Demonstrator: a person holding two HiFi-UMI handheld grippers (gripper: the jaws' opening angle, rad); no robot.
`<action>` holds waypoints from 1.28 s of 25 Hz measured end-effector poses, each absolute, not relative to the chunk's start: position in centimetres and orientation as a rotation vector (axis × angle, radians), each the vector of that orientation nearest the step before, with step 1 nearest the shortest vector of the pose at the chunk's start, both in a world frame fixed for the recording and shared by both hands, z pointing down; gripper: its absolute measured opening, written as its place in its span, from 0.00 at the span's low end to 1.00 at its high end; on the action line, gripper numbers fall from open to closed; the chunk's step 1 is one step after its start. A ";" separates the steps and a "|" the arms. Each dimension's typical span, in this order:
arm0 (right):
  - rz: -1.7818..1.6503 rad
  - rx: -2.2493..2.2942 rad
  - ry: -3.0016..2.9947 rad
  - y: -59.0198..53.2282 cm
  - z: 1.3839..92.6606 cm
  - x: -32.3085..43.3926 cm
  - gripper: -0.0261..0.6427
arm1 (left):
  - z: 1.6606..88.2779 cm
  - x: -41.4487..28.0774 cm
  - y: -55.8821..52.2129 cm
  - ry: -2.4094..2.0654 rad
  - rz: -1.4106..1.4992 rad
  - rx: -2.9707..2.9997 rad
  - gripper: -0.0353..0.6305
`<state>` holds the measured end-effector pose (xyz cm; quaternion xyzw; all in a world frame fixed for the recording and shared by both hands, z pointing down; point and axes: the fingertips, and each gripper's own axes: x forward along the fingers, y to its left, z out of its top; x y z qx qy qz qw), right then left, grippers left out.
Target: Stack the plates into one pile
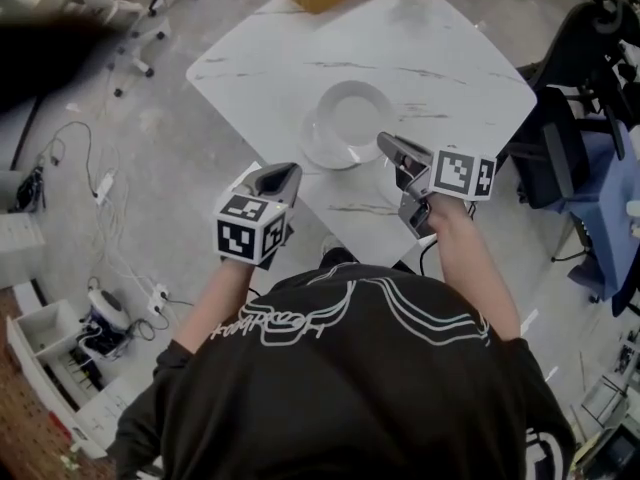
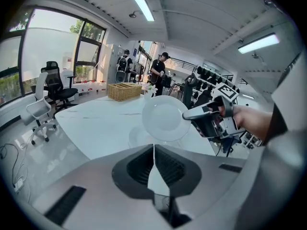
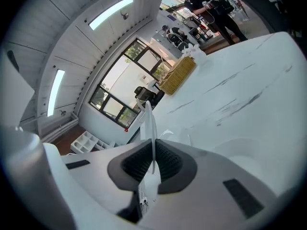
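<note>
White plate (image 2: 165,118) clamped edge-on in R gripper (image 3: 153,143) — L gripper (image 2: 154,146) fingers together, empty.

Left gripper (image 1: 280,176): jaws together, nothing between them; marker cube faces up; points forward and down.
Right gripper (image 1: 392,148): jaws clamped on rim of plate (image 2: 165,119), rim edge-on in grip; points forward, slightly down.
Left forearm (image 1: 215,303), right forearm (image 1: 478,263): bare, extended forward from torso; grippers apart, not touching.
</note>
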<state>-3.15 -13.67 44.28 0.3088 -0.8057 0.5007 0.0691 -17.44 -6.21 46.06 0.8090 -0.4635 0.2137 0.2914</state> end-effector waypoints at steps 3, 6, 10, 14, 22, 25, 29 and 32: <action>1.540 0.906 -2.410 -13.2 45.2 -4.7 0.10 | 46.3 -18.9 -5.6 -1.251 0.567 2.143 0.10; 1.564 0.893 -2.384 -12.8 46.4 -5.6 0.10 | 46.6 -19.8 -5.0 -1.266 0.559 2.127 0.10; 1.599 0.894 -2.361 -12.7 47.7 -6.5 0.10 | 47.2 -20.6 -4.4 -1.272 0.558 2.112 0.10; 1.648 0.912 -2.330 -12.8 48.8 -7.0 0.10 | 47.8 -21.4 -4.1 -1.275 0.564 2.095 0.10; 1.660 0.945 -2.289 -13.5 50.3 -6.8 0.11 | 48.6 -21.5 -4.2 -1.266 0.542 2.063 0.10; 1.612 0.918 -2.308 -13.4 50.2 -7.3 0.15 | 48.8 -21.5 -4.1 -1.264 0.551 2.063 0.10; 1.509 0.822 -2.332 -12.5 50.2 -8.1 0.35 | 49.0 -21.5 -3.9 -1.263 0.557 2.060 0.10; 1.373 0.745 -2.335 -11.9 50.3 -8.5 0.43 | 49.0 -21.2 -4.0 -1.257 0.564 2.063 0.10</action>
